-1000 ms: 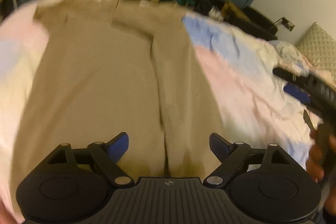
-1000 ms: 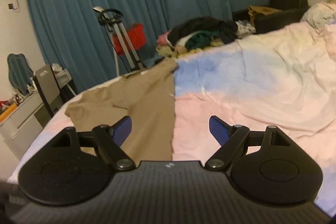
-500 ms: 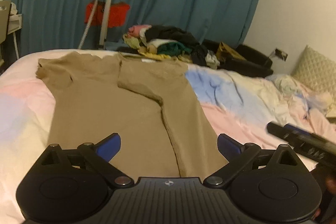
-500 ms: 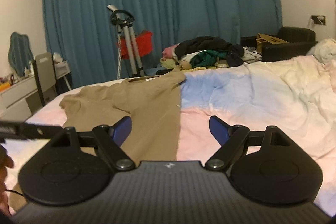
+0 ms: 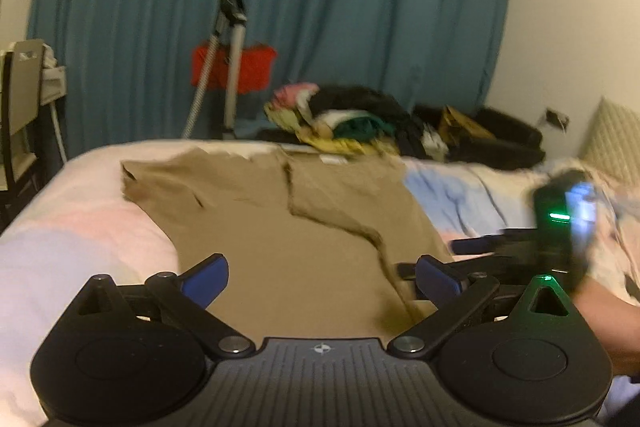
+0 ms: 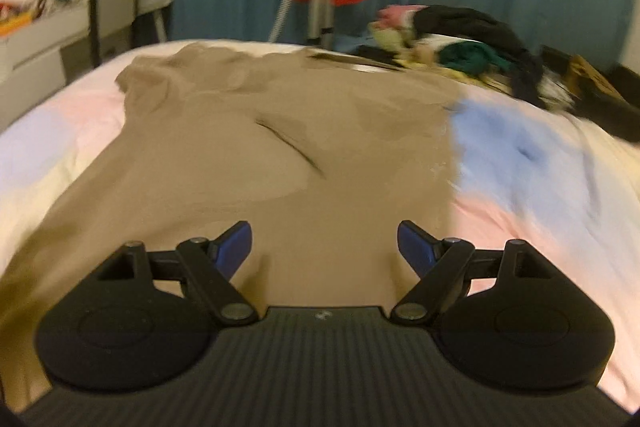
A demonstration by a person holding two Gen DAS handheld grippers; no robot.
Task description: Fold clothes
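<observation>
Tan shirt [image 5: 280,227] lies lengthwise, collar far (part-folded); left claw [image 5: 322,277], right claw [image 6: 324,247] wide, empty.

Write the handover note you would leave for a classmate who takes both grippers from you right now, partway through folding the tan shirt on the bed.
Left gripper: open, empty, above the shirt's near end.
Right gripper: open, empty, also over the near end.
Tan shirt: lies flat on the pastel bedspread, collar end away from you. Its right side is already folded in over the middle; the left sleeve is spread out.
Unfolded clothes pile: beyond the far edge of the bed.
Done: first side fold.
Left: fold the left side in, then probably fold the shirt in half lengthwise.
</observation>
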